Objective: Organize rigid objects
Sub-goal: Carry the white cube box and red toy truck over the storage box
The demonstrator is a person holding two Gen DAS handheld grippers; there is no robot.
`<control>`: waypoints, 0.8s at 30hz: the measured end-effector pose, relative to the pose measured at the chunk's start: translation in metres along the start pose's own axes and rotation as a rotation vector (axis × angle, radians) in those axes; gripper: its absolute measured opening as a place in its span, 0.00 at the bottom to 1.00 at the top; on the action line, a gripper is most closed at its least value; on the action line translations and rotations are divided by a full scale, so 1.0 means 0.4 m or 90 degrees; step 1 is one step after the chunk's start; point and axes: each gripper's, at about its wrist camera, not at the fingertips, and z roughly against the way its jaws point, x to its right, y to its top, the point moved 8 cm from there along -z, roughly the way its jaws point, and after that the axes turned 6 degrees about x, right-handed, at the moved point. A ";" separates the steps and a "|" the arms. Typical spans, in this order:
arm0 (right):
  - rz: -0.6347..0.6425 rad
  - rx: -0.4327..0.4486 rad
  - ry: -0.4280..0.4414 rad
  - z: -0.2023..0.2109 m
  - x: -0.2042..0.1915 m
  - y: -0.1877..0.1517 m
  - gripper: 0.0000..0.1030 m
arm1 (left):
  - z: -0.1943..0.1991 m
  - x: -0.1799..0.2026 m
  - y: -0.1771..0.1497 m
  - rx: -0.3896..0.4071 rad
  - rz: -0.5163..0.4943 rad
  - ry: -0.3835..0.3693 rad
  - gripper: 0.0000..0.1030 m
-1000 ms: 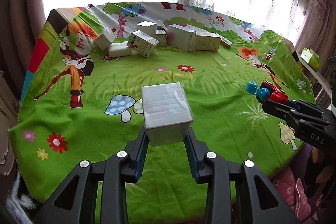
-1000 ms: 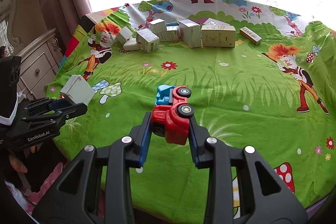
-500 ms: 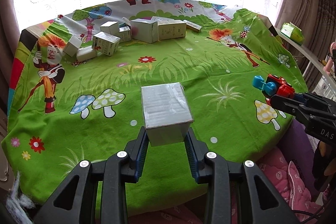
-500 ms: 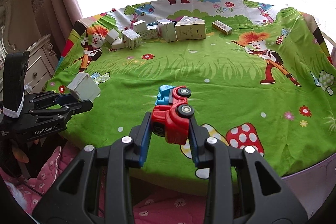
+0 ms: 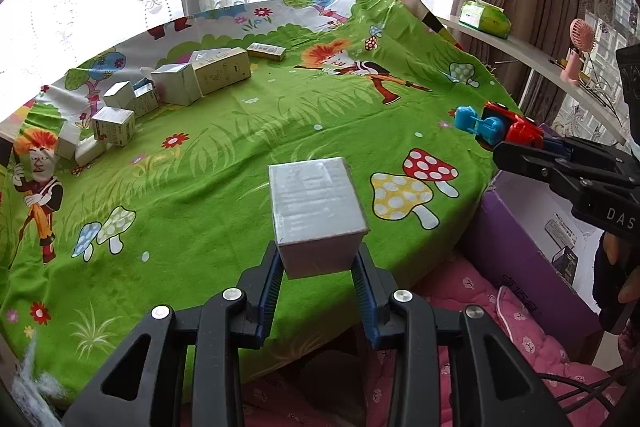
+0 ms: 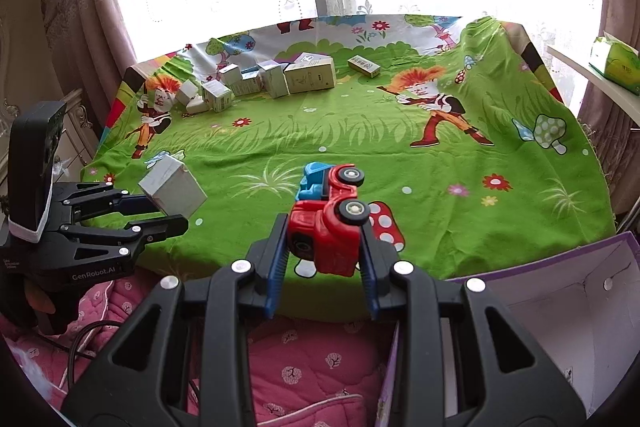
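My left gripper [image 5: 318, 267] is shut on a grey-white box [image 5: 314, 211] and holds it above the table's near edge. It also shows in the right wrist view [image 6: 172, 187]. My right gripper [image 6: 324, 259] is shut on a red and blue toy truck [image 6: 330, 215], held above the near right edge of the table; the truck also shows in the left wrist view [image 5: 496, 127]. Several small white and cream boxes [image 5: 176, 87] lie grouped at the far left of the green cartoon tablecloth [image 5: 240, 147].
An open purple cardboard box [image 6: 560, 307] stands on the floor at the table's near right side, also in the left wrist view [image 5: 520, 239]. Pink quilted fabric [image 6: 312, 359] lies below the table edge. A shelf with a green tissue pack [image 5: 484, 17] runs along the right.
Both grippers have pulled back and swung right, off the table's near edge, with their objects still held. The purple box has come into view.
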 end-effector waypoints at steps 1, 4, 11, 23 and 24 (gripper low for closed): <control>-0.003 0.004 -0.004 0.011 0.009 0.001 0.35 | 0.002 0.017 0.005 0.000 -0.009 -0.006 0.35; -0.005 0.013 -0.019 0.047 0.037 0.001 0.35 | 0.012 0.077 0.022 0.006 -0.043 -0.023 0.35; -0.006 0.031 -0.070 0.134 0.109 -0.016 0.35 | 0.023 0.219 0.056 0.011 -0.111 -0.077 0.35; -0.067 0.038 -0.204 0.279 0.334 -0.066 0.35 | 0.048 0.488 0.100 0.014 -0.221 -0.205 0.35; -0.073 0.037 -0.213 0.289 0.350 -0.071 0.35 | 0.049 0.511 0.101 0.016 -0.234 -0.213 0.35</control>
